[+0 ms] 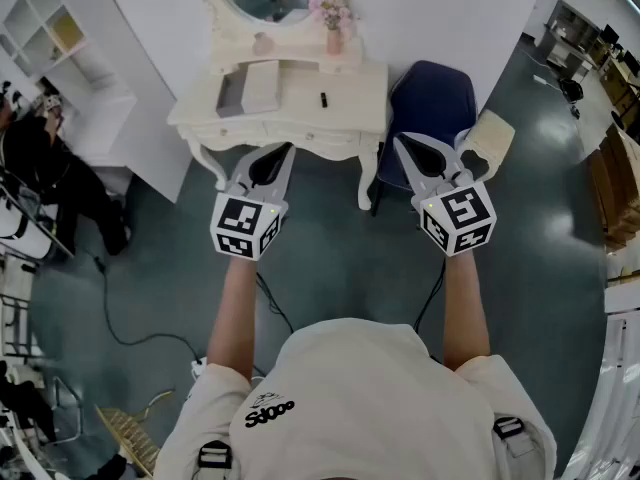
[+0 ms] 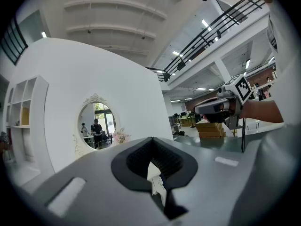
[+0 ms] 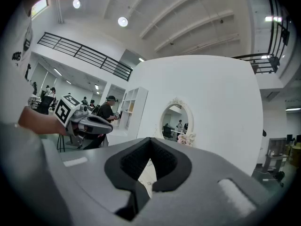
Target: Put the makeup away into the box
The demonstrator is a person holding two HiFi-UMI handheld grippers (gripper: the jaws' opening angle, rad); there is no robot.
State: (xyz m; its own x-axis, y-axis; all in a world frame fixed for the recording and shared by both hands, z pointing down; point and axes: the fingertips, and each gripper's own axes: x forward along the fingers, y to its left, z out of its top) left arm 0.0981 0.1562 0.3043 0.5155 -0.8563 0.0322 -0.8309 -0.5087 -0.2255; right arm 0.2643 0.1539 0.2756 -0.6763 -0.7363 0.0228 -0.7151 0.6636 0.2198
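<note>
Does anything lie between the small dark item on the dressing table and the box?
Nothing visible does: only bare tabletop separates the small dark item from the box to its left in the head view.

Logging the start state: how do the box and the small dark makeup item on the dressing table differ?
The box is broad, pale and rectangular; the makeup item is tiny, slim and black. The box lies left of the tabletop's middle; the makeup item lies to its right, apart from it. Both rest on the white dressing table, untouched.
</note>
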